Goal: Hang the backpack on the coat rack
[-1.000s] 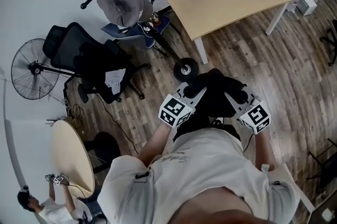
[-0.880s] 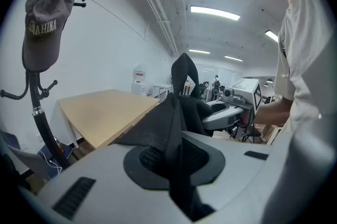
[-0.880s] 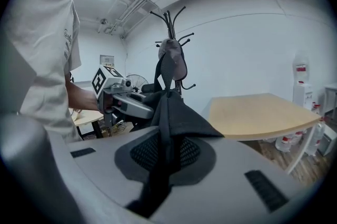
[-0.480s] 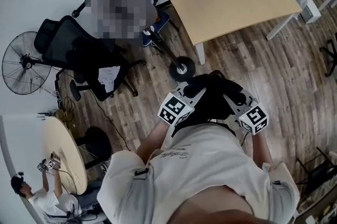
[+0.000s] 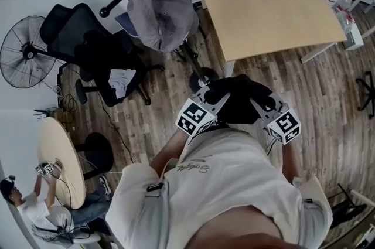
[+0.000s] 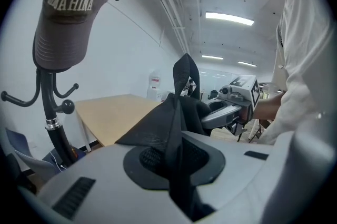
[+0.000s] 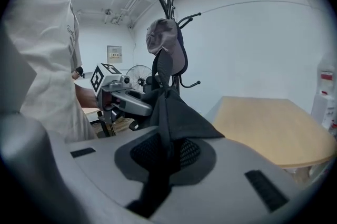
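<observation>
Fingers (image 6: 89, 181) of the left gripper (image 5: 212, 102) and right gripper (image 5: 262, 106) each pinch the black backpack (image 5: 237, 102), slung between them. The coat rack (image 6: 57, 138) (a cap (image 6: 66, 17) on it) stands ahead-left of them, nearer the left, so the carry likely goes that way.

We saw a black fabric backpack (image 5: 237, 102) against a brown, streaky-grained wood-plank floor (image 5: 328, 95). The grey cloth cap (image 6: 71, 17) carried pale lettering, and the slim metal coat rack (image 6: 48, 101) was black. The light tan wooden table (image 5: 263, 2) had white legs. The mesh office chair (image 5: 76, 25) was black.
</observation>
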A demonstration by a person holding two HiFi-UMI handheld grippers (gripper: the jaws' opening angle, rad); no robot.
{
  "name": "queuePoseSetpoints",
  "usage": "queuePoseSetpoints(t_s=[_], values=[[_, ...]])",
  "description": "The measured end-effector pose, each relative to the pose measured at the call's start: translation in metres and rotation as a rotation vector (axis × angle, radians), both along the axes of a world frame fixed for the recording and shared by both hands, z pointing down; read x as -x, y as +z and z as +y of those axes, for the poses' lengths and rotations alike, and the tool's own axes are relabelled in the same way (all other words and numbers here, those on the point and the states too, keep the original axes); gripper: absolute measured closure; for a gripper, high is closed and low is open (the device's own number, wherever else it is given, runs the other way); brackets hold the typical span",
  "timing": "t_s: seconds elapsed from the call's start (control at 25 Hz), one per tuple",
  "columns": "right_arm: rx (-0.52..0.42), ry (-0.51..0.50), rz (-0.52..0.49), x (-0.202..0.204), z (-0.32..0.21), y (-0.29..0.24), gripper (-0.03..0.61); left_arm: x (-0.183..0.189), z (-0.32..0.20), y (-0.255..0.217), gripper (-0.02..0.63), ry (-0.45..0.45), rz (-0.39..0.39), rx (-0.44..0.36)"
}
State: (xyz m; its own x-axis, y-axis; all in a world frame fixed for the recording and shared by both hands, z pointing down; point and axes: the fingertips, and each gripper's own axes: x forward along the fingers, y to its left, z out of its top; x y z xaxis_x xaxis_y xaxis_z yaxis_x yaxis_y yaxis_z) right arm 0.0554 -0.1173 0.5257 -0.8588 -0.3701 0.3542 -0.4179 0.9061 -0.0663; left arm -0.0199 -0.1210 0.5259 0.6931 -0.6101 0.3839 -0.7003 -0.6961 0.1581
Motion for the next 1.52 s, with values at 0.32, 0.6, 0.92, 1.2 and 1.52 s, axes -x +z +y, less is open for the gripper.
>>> queuePoseSetpoints(t_s=[0.32, 0.6, 0.92, 1.2, 1.52], values=[[-0.022, -0.098, 0.008, 0.043, -0.027, 0.000, 0.548, 0.043, -0.019, -0.002, 0.569, -0.107, 0.004, -0.012], [0.029, -0.186, -0.002, 0.078, -0.033, 0.003, 0.548, 0.076, -0.018, -0.001, 0.569, -0.213, -0.017, -0.016], [0.031, -0.334, 0.027, 0.103, -0.035, 0.005, 0.548, 0.100, -0.011, 0.001, 0.569, -0.349, 0.003, 0.003], [0.032, -0.461, 0.031, 0.117, -0.050, 0.006, 0.548, 0.111, -0.017, 0.002, 0.569, -0.457, 0.006, 0.015], [0.063, -0.604, 0.042, 0.129, -0.075, 0.020, 0.548, 0.119, -0.033, 0.015, 0.569, -0.592, -0.005, 0.054]])
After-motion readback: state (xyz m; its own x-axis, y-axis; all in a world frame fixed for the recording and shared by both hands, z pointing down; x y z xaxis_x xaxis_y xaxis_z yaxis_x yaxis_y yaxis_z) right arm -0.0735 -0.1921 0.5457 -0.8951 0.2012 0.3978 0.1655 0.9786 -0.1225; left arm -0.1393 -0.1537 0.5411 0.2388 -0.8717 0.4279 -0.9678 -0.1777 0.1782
